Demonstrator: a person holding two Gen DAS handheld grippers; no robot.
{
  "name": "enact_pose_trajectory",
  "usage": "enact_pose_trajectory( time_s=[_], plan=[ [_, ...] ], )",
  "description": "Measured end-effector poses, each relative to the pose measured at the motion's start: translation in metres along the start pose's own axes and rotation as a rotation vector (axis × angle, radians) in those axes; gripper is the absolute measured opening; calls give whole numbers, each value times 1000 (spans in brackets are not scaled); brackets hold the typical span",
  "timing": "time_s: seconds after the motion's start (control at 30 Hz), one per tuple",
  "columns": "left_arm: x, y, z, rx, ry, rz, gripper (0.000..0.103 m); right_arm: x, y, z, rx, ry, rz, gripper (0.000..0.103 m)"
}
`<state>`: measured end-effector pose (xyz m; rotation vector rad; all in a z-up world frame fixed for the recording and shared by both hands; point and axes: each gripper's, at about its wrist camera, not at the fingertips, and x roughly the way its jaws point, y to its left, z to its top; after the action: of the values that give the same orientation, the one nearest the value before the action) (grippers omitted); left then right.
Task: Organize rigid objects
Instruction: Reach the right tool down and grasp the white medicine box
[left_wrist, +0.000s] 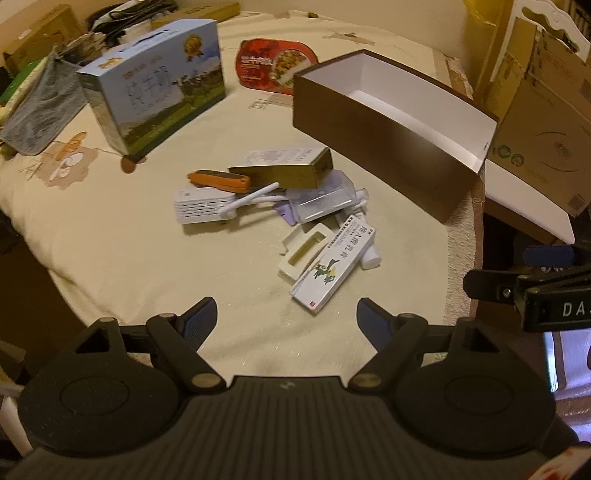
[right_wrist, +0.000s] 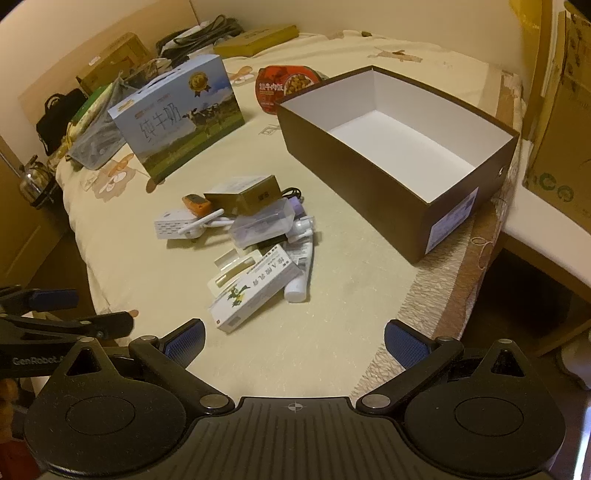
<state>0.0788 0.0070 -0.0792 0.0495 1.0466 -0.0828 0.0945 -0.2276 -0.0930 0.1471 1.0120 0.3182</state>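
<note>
- Task status: judged from the layout, sorting has not begun. The brown box (right_wrist: 388, 155) stands open on the bed cover (right_wrist: 351, 277), and its white interior holds nothing.
- Items to be stowed: all lie in one loose pile (right_wrist: 255, 240) on the cover, to the left of the box and apart from it.
- Pile contents, near to far in the right wrist view:
  - a white medicine carton (right_wrist: 255, 291) with a green printed figure, nearest both grippers;
  - a white tube (right_wrist: 301, 273) lying just beside the carton and touching it;
  - a white tray insert (left_wrist: 304, 253) partly under the carton;
  - a clear plastic case (right_wrist: 264, 225);
  - a gold box (right_wrist: 245, 195) resting on top of the heap;
  - a white router (right_wrist: 177, 225) with its antennas folded across;
  - an orange handheld device (right_wrist: 195, 203) at the far left edge.
- Not in the pile: a blue milk carton (right_wrist: 181, 118) stands upright behind it; a red food bowl (right_wrist: 284, 86) lies beyond the box. Whether these belong to the job cannot be told.
- Left gripper (left_wrist: 284, 317): jaws stand wide apart. Nothing lies between the blue pads, and they touch nothing. It hangs above bare cover, short of the medicine carton.
- Right gripper (right_wrist: 293, 339): jaws equally wide, empty, no contact. It is aimed at the near end of the pile, with the carton and tube closest.
- Remaining work: every item in the pile, as a judgement, has yet to go into the box.
</note>
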Motion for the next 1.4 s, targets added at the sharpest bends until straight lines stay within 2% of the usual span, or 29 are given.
enact_pose_trajectory(
  time_s=[0.1, 0.27, 0.47, 0.73, 1.27, 1.4],
  plan=[
    [13, -1, 3, 5, -7, -19, 77, 9, -2, 2, -2, 1, 4, 99],
    [30, 5, 10, -1, -12, -21, 75, 28, -2, 4, 3, 23, 18, 89],
    [47, 18, 9, -17, 15, 0, 74, 54, 1, 6, 43, 51, 59, 80],
    [78, 45, 4, -72, 69, 30, 71, 98, 6, 9, 124, 99, 125, 61],
    [126, 64, 13, -96, 124, 30, 71, 169, 0, 5, 313, 144, 157, 56],
    [131, 65, 11, -98, 137, 27, 71, 179, -5, 4, 378, 139, 182, 47]
  ],
)
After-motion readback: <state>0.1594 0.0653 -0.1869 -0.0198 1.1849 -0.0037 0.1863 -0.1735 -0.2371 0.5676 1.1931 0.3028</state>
